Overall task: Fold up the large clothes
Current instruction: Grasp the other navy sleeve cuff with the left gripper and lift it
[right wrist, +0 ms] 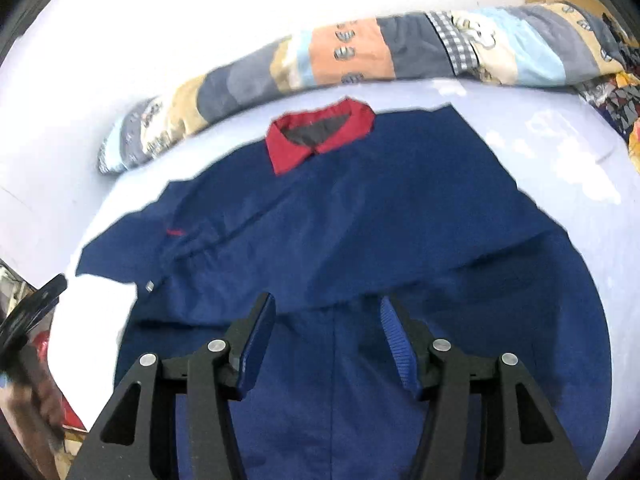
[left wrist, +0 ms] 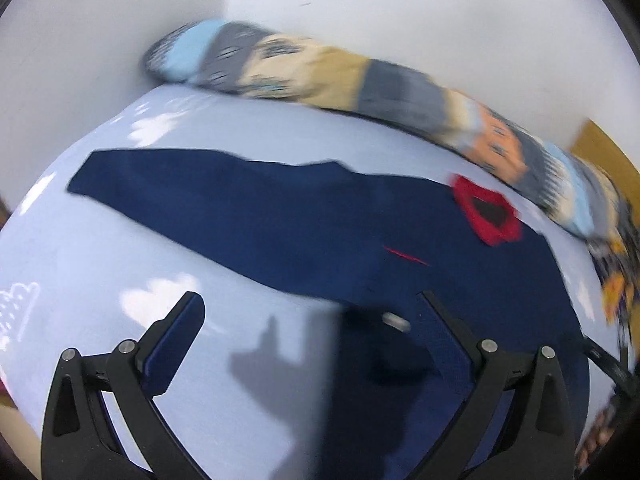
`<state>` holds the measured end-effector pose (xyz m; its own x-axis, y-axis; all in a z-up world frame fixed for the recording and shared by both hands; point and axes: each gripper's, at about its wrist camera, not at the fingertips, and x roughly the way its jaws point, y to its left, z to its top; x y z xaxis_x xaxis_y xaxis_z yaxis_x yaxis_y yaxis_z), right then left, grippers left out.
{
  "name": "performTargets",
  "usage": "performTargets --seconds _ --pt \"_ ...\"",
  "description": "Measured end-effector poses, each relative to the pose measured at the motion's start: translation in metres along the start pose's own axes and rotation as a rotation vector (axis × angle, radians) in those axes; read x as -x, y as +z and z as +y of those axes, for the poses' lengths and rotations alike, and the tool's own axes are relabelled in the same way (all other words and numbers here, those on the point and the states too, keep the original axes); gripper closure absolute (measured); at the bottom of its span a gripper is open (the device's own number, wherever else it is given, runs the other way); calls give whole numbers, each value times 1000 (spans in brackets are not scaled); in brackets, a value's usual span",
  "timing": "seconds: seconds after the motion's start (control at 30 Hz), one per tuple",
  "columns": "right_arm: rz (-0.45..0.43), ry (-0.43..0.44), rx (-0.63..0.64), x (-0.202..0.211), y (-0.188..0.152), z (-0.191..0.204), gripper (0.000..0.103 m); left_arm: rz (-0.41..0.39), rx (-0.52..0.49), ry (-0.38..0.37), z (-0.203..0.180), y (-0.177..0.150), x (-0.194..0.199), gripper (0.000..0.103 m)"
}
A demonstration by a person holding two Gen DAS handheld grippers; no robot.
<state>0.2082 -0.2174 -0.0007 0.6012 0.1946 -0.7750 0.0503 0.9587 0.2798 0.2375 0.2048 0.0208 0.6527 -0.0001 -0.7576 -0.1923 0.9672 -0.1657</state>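
One navy-blue long-sleeved shirt with a red collar [right wrist: 320, 216] is lying front-up on the pale blue bedsheet printed with white clouds [left wrist: 100, 264], its collar [right wrist: 316, 136] pointing toward the wall and the long patchwork bolster of grey, tan, orange and light-blue panels [right wrist: 360, 56] that is running along the far side of the bed. In the right wrist view a layer of fabric is lying folded across the body, its edge running from a small metal snap [right wrist: 149, 286] rightward, so one fold is looking begun; how tidy it is cannot be judged through the blur. In the left wrist view one sleeve [left wrist: 192, 188] is stretching out flat and unfolded across the sheet, well apart from the body. Most of the task is therefore appearing to remain: the sleeve to bring in, and the length to halve.

Both tools are hanging above the garment without gripping it. The right gripper [right wrist: 328, 316] is standing released, its jaws apart over the navy cloth with nothing pinched between them. The left gripper [left wrist: 312, 316] is spread wide, one finger over bare sheet, the other over the shirt's edge, holding nothing.
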Motion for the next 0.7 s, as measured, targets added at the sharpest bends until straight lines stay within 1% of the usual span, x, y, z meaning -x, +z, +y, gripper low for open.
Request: performTargets --seconds 0.07,0.13,0.17,0.2,0.23,0.27,0.3,0.37,0.4,0.43,0.47,0.5,0.53,0.57,0.6,0.67,0.7 --pt "-47 3 15 10 7 11 45 13 47 25 31 14 -19 0" --pt "-62 19 36 15 8 20 45 61 137 46 77 27 -48 0" --pt "-74 17 47 18 8 24 45 76 205 52 103 32 -62 5" --pt "-82 18 50 20 8 25 45 86 243 54 119 33 -70 12" --pt "-86 22 55 22 7 26 45 104 306 39 143 36 -82 14" --pt "-88 29 65 23 6 27 45 103 373 25 167 38 -92 20" --pt "-93 25 70 24 6 27 45 96 413 29 180 38 -97 29" --pt "-104 24 80 26 4 28 44 88 506 27 211 38 -111 32" --pt "-102 28 85 25 4 29 45 73 558 22 228 37 -116 36" --pt "-106 27 87 24 4 29 45 62 594 15 237 36 -120 37" --pt "-116 23 87 24 5 30 44 49 634 -9 247 34 -124 40" --pt "-117 27 90 23 5 31 44 39 662 -32 253 34 -125 50" --pt "-116 31 96 21 5 33 45 18 708 -89 260 32 -131 53" --pt "-119 28 96 21 5 34 45 0 731 -123 265 31 -134 54" --pt "-123 31 93 20 5 35 44 -18 746 -137 268 32 -138 54" --pt "-123 48 95 18 5 37 44 -38 751 -140 273 37 -144 54" --pt "-128 47 95 18 4 38 44 -68 764 -141 279 36 -148 54"
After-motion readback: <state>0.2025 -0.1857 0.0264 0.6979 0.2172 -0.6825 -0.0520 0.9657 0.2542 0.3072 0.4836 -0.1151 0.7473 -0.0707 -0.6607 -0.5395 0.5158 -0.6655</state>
